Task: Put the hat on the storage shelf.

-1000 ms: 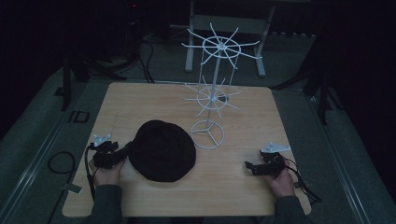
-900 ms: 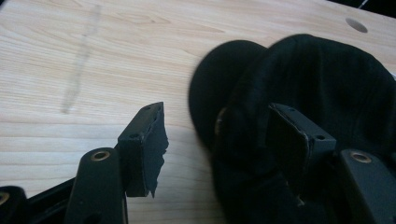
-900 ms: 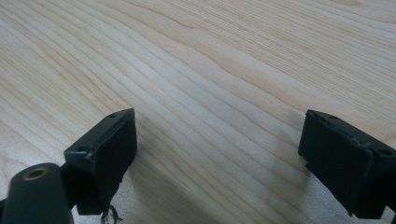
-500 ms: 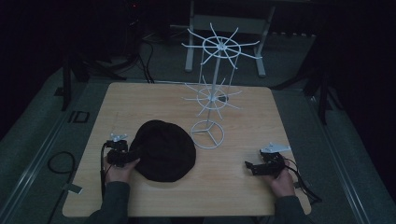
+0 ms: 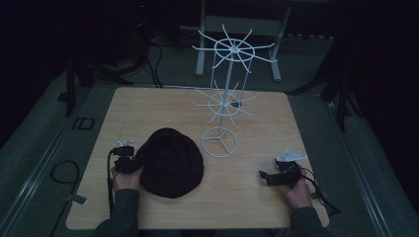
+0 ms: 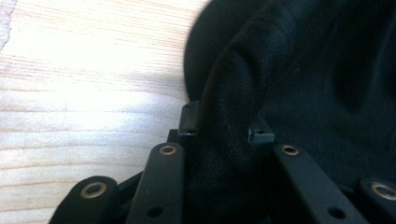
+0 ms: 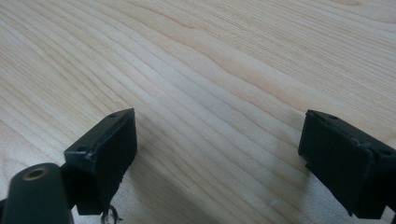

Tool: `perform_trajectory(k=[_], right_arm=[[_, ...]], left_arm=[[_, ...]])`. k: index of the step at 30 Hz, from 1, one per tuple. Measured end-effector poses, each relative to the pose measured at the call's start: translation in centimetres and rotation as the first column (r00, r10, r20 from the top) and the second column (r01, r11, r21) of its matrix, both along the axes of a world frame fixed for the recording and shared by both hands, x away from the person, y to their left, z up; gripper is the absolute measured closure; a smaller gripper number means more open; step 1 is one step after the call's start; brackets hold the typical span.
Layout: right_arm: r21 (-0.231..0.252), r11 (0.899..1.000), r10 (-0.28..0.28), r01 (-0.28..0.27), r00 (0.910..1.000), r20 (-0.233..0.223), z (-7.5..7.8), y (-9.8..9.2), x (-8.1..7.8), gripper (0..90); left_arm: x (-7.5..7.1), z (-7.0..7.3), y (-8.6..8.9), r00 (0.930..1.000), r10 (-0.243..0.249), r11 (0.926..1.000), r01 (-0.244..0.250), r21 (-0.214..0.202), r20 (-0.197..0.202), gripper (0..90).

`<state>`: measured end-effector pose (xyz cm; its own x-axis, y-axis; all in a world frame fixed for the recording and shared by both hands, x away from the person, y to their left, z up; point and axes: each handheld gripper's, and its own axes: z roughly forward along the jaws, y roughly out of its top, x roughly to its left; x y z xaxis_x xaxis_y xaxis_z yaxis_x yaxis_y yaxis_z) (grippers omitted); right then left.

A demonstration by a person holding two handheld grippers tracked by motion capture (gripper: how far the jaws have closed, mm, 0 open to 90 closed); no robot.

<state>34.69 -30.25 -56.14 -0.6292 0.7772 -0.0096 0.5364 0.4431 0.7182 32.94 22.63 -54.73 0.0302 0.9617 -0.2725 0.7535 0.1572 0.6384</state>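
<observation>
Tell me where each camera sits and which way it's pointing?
High view: above the person's side, looking down on the pale wooden table; both hands show.
Left gripper view: rides the left tongs, closed on the black knitted hat.
Right gripper view: rides the right tongs, open over bare wood.
Shared: hat, high and left views.

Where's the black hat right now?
In the high view the black hat lies on the table's near-left part, just left of the white wire stand's base, its left edge pinched in the left claw.
</observation>
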Motion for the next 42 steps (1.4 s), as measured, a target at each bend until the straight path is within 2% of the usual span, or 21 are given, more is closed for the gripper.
perform_trajectory(k=[5,14,21,33,42], right_arm=[[0.000,1.000,0.000,0.000,1.0000,0.000,0.0,0.0,0.0,11.4],[-0.001,1.000,0.000,0.000,1.0000,0.000,0.0,0.0,0.0,11.4],[0.000,1.000,0.000,0.000,1.0000,0.000,0.0,0.0,0.0,11.4],[0.000,1.000,0.000,0.000,1.0000,-0.001,0.0,0.0,0.0,11.4],[0.000,1.000,-0.001,0.001,1.0000,-0.002,0.0,0.0,0.0,11.4]], left_arm=[[-0.2,0.3,0.4,0.9999,0.004,0.9995,-0.004,-0.030,0.013,76.4],[-0.3,2.2,1.0,0.9975,0.020,0.9987,-0.017,-0.049,0.068,76.0],[-0.4,3.4,1.4,0.9950,0.010,0.9976,-0.003,-0.069,0.099,75.9],[-0.2,5.3,1.6,0.9914,-0.004,0.9963,0.015,-0.084,0.131,75.9],[0.1,7.0,2.0,0.9867,0.000,0.9970,0.012,-0.077,0.162,75.7]])
